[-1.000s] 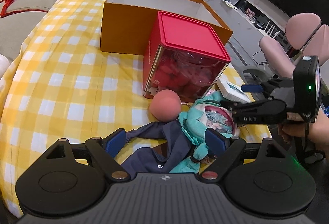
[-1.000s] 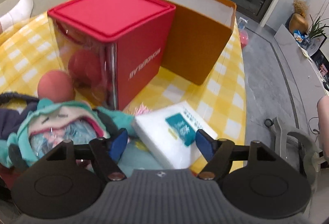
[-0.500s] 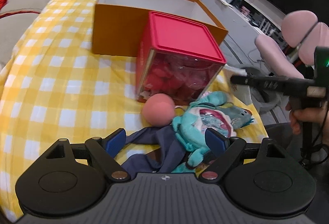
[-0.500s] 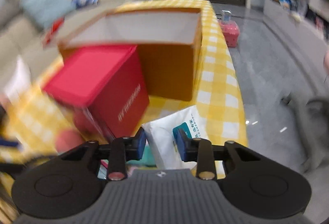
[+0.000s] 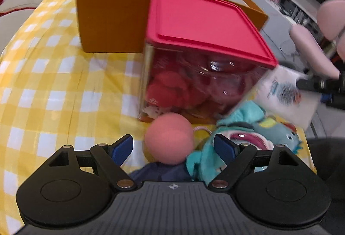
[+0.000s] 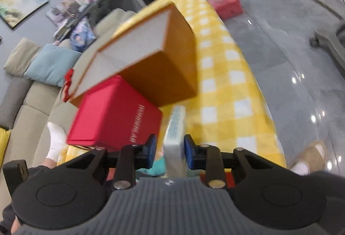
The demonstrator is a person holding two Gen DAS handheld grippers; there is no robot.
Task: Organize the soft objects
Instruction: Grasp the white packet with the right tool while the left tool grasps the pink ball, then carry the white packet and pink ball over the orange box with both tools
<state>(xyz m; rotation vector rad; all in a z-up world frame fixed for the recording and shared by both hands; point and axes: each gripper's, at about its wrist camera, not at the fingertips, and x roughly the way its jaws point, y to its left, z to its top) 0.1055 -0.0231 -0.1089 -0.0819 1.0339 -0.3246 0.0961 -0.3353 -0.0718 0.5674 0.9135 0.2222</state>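
My right gripper is shut on a white tissue pack and holds it on edge above the table; the pack also shows in the left wrist view. My left gripper is open, with a pink ball between its fingers. A teal plush toy lies right of the ball and dark blue cloth lies under the jaws. An open orange box stands behind a red-lidded clear container.
The yellow checked tablecloth covers the table; its right edge drops to a grey floor. A sofa with cushions lies left. Pink chairs stand at the right.
My right gripper closed on the tissue pack, lifted it and turned it on edge. My left gripper moved forward, so the pink ball now lies between its open fingers.
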